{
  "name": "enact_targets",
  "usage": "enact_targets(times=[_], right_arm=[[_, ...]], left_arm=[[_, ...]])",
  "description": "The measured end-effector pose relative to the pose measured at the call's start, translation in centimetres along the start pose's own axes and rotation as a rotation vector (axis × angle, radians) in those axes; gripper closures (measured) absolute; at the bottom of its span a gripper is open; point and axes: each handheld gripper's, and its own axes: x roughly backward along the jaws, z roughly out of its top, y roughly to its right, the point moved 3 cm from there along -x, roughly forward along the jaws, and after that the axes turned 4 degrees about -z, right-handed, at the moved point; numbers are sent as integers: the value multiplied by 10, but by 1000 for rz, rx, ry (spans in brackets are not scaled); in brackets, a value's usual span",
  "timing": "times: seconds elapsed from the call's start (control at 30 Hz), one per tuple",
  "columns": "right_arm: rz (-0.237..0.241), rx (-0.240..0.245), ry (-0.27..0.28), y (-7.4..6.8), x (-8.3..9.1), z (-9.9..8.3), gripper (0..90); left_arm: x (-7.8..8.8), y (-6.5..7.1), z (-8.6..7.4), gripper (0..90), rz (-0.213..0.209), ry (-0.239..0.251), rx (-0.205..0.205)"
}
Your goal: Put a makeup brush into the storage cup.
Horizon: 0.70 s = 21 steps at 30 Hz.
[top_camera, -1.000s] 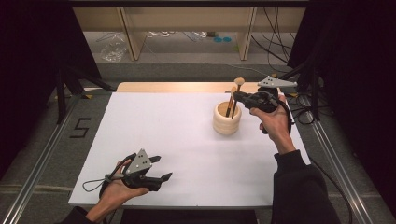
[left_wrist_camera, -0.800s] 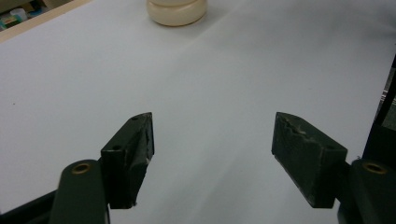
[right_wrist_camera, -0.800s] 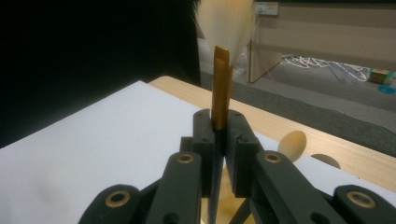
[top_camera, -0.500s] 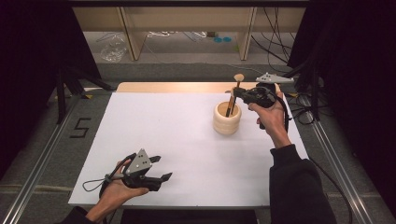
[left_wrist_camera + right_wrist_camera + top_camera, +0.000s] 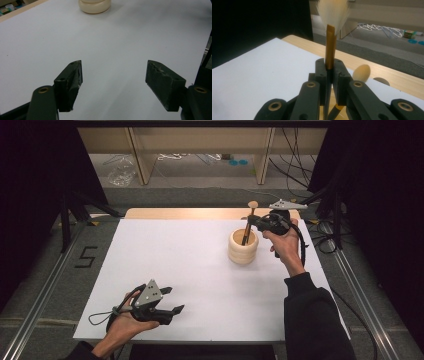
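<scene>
Right gripper (image 5: pixel 251 221) is clamped on a brush (image 5: pixel 331 47), jaws tight on the brown handle; I see that best in the right gripper view. Brush stands upright, bristles up, blurred and cut off by the top edge there. In the high view the handle is a thin dark stick running down into the cup (image 5: pixel 243 247); I can't make out its lower end inside the cup. Cup sits on the white sheet (image 5: pixel 190 270), toward its far right corner. A wooden spoon (image 5: pixel 361 73) shows behind the right jaws, only its rounded end; the rest is hidden by the gripper. In the high view I can't say whether it stands in the cup.

Left gripper (image 5: pixel 169 300) lies at the sheet's near left corner, jaws wide apart, nothing between them. Its own view catches just the cup's base (image 5: pixel 95 5), cropped at the top.
</scene>
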Motion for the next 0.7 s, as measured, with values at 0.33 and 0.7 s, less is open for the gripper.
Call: enact_targets(times=[0.33,0.7], right_arm=[[-1,-11,-19,4,-8,-12,844],[3,-12,-52,3,-19,-28,843]], left_arm=[[0,1,0,299,-5,-3,18],[1,0,0,299,-2,-10,7]])
